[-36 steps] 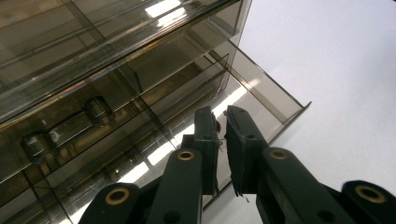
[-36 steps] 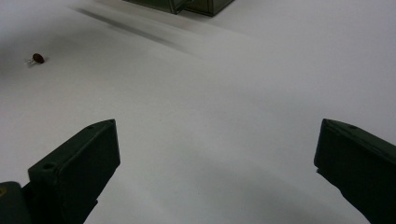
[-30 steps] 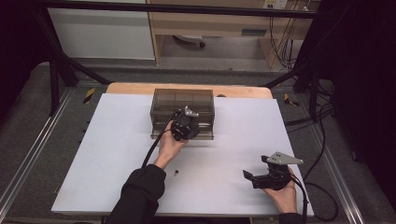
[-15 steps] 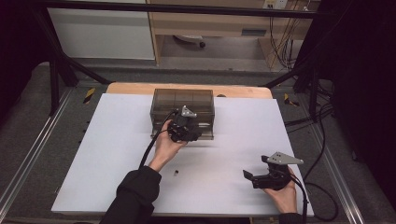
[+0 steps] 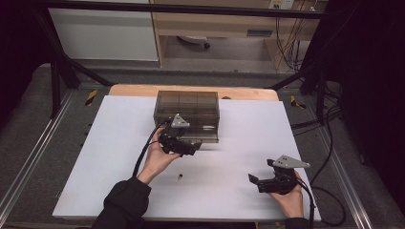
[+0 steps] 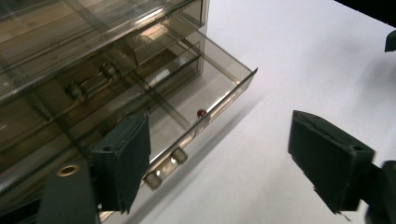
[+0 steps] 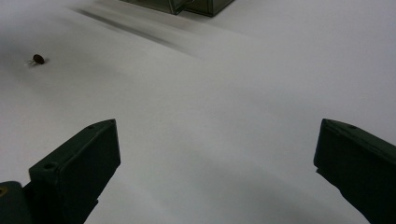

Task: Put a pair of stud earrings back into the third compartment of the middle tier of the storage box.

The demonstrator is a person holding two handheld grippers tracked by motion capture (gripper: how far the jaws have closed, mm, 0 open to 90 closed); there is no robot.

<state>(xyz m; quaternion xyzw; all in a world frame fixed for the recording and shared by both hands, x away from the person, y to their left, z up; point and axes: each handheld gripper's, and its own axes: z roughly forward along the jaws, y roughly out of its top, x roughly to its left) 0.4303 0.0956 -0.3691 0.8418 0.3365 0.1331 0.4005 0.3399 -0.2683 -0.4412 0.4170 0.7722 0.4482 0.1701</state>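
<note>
A smoky, see-through drawer cabinet (image 5: 187, 110) stands at the upper middle of the high view, on the far part of the white bench (image 5: 105, 143). Its walls are tinted brown-grey plastic, with partitions dimly visible through the top. In the left gripper view the cabinet fills the upper left, and one low drawer (image 6: 212, 100) is pulled out toward the centre of the frame. The drawer is shallow and clear, with two small round knobs on its front at the lower centre. A small red bead-like part (image 6: 201, 113) lies inside it near the front wall.

The left tool (image 5: 193, 147) sits just below the cabinet in the high view, its jaws spread with nothing between them. The right tool (image 5: 254, 180) rests at the lower right, jaws wide apart over bare bench. A small dark part (image 5: 180, 176) lies on the bench at lower centre, well apart from both tools.

Against the earlier frames, the left tool has drawn back from the cabinet's front toward the bottom of the frame. Its jaws have just been opening, empty. The right tool has kept its place.
</note>
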